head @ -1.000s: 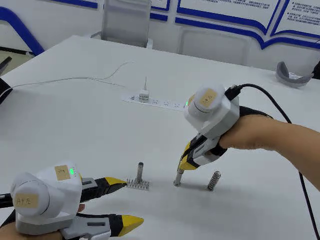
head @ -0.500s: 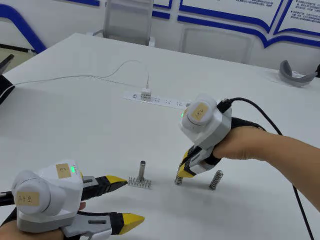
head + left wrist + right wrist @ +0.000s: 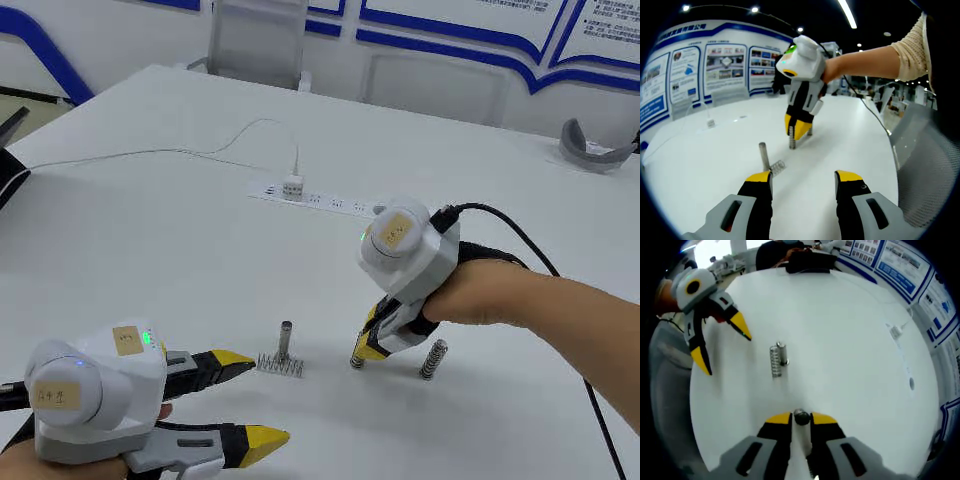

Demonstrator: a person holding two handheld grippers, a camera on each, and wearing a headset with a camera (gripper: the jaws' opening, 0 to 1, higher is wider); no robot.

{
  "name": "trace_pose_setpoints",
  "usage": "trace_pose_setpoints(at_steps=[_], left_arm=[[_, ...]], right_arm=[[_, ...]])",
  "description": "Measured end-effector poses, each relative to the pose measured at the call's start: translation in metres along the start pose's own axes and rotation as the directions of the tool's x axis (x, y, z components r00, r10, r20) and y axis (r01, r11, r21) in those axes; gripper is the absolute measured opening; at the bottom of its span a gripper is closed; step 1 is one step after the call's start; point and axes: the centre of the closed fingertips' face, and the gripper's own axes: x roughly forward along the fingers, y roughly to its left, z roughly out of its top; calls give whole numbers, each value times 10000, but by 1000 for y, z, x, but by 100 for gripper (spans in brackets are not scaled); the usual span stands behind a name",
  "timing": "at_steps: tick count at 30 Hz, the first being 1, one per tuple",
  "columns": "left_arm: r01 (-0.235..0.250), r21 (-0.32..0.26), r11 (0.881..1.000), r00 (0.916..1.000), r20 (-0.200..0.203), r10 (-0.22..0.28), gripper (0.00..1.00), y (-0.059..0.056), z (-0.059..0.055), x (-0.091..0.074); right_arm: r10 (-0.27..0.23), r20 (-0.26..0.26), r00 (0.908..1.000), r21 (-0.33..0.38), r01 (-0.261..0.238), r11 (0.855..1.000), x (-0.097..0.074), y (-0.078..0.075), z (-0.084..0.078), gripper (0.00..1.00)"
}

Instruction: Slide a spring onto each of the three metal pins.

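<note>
While the left gripper (image 3: 248,398) hangs at seven o'clock in the head view, jaws wide and holding nothing, the right gripper (image 3: 370,345) is tipped down onto the middle pin (image 3: 357,358) near the centre of the table (image 3: 150,230). Its jaws are narrow, and in the right gripper view they pinch that pin's round top (image 3: 801,416) from both sides. Coils of a spring show on the middle pin just under the yellow tips in the left gripper view (image 3: 792,139). At three o'clock from it stands another pin already wearing its spring (image 3: 432,358), leaning a little. At nine o'clock stands the bare pin (image 3: 285,340), upright, and the loose spring (image 3: 278,366) lies flat on the table just beside its foot, at six o'clock of it. Both sit between the two grippers, near the left gripper's tips. Up at twelve o'clock, well apart, a power strip (image 3: 315,200) lies with a white cable (image 3: 150,155) running off toward nine.
</note>
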Motion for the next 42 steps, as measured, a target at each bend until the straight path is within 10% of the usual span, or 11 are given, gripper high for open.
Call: trace_pose_setpoints(at_steps=[15,42], left_arm=[[32,68,10000,10000,-69,-32,51,-2,0,1],[-135,2,9999,9998,-132,135,50,4,-3,-4]], right_arm=[[-187,734,9971,-471,221,9986,-16,9,29,20],[562,1063,9927,-871,-470,9951,37,39,54,14]])
